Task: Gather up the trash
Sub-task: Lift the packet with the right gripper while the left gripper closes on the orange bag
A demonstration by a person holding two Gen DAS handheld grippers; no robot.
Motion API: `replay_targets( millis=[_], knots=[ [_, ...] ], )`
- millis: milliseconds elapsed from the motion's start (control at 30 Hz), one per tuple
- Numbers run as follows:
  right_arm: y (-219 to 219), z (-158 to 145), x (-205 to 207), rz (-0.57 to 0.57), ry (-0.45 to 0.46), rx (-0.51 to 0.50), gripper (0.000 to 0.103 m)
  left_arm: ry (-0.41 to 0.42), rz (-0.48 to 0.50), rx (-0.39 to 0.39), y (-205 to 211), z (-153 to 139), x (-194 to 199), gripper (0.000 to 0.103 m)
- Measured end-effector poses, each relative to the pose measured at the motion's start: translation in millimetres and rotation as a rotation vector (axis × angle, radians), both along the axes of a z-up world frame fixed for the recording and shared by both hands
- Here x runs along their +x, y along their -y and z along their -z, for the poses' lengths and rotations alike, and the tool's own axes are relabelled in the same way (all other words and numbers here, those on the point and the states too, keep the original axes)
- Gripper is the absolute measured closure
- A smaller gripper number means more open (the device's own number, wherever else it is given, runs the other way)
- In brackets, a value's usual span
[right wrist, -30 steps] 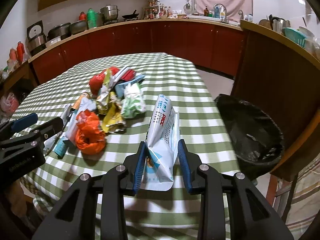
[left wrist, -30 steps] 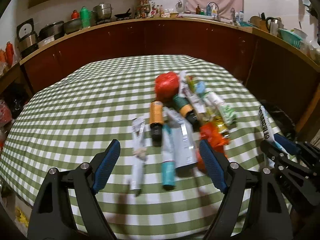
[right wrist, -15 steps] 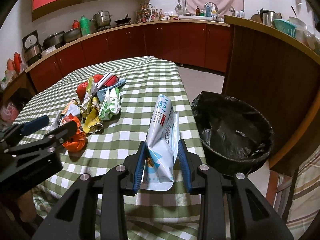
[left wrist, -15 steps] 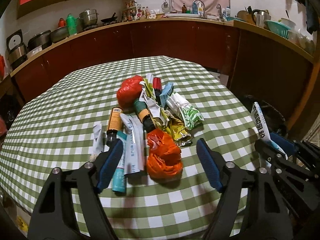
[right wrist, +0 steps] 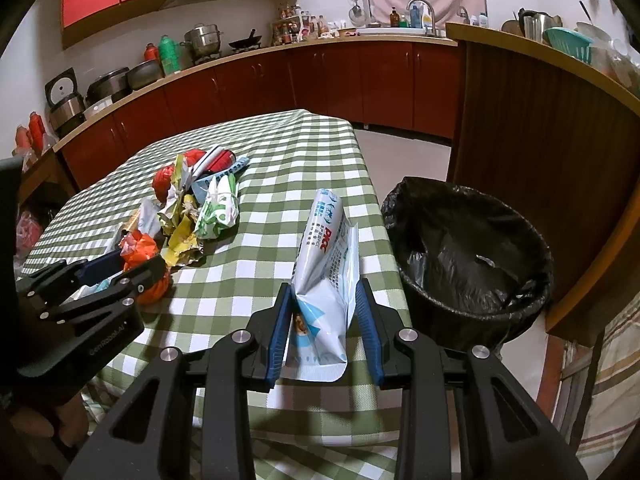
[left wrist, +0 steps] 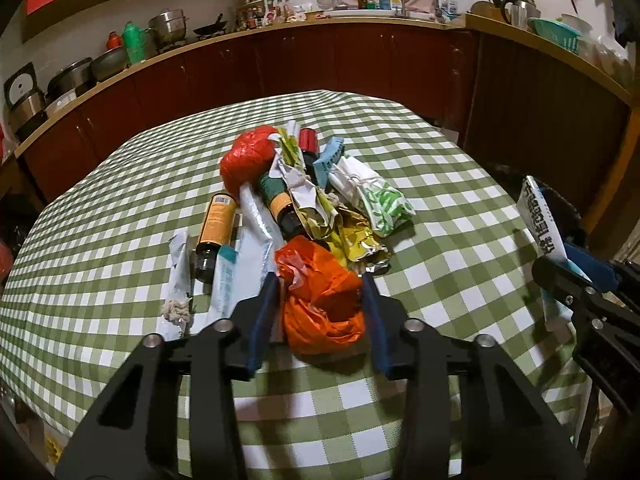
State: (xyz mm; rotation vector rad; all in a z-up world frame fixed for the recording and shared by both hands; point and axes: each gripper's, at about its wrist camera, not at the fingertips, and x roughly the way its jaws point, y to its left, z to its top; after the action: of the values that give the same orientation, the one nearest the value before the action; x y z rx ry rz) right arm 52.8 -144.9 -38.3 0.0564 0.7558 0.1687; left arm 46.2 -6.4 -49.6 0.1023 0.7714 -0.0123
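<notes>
Left wrist view: the left tongs (left wrist: pixel 320 316) straddle a crumpled orange plastic bag (left wrist: pixel 320 300) lying on the green-checked surface (left wrist: pixel 440 240) at the near end of a litter pile (left wrist: pixel 304 200); the jaws are closing, the bag is between them, and the blue pads look to be touching its sides, so the grip reads as just made. From the bag, a brown bottle (left wrist: pixel 216 236) lies at 10 o'clock, a crinkled yellow wrapper (left wrist: pixel 360 244) at 1 o'clock, and a red bag (left wrist: pixel 248 160) at 11 o'clock, farther off. The orange bag should handle as light, soft and springy; a bite across its bunched middle seems safer than one on a loose edge, which may slip. Right wrist view: the right tongs (right wrist: pixel 324 324) are clenched on a white-and-blue pouch (right wrist: pixel 328 268), held upright by its lower part above the surface edge. A black-lined trash bin (right wrist: pixel 468 256) stands on the floor at 3 o'clock from the pouch, just beside the surface. The pouch appears light, thin and glossy, hence slippery; the low hold lets its top flop. The left tongs show at 9 o'clock, on the orange bag.
</notes>
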Motion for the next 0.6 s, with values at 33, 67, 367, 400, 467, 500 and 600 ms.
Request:
replay_targets(
  millis=[33, 67, 367, 400, 467, 500, 600],
  knots=[
    [0, 0, 0, -0.001, -0.001, 0.000, 0.070, 0.002, 0.001, 0.000, 0, 0, 0, 0.065],
    [-1, 0, 0, -0.001, -0.001, -0.001, 0.070, 0.002, 0.001, -0.003, 0, 0, -1, 0.065],
    [-1, 2, 1, 0.001, -0.010, 0.000, 0.070, 0.039, 0.007, -0.011, -8, -9, -13, 0.065],
    [-1, 2, 1, 0.001, -0.011, 0.000, 0.070, 0.047, 0.011, -0.011, -8, -11, -15, 0.065],
    [-1, 2, 2, 0.001, -0.012, 0.000, 0.070, 0.058, 0.019, -0.013, -8, -13, -17, 0.065],
    [-1, 2, 1, 0.002, -0.011, 0.000, 0.070, 0.064, 0.024, -0.011, -8, -14, -19, 0.066],
    [-1, 2, 1, 0.002, -0.012, 0.000, 0.070, 0.063, 0.023, -0.004, -10, -15, -19, 0.065]
  ],
)
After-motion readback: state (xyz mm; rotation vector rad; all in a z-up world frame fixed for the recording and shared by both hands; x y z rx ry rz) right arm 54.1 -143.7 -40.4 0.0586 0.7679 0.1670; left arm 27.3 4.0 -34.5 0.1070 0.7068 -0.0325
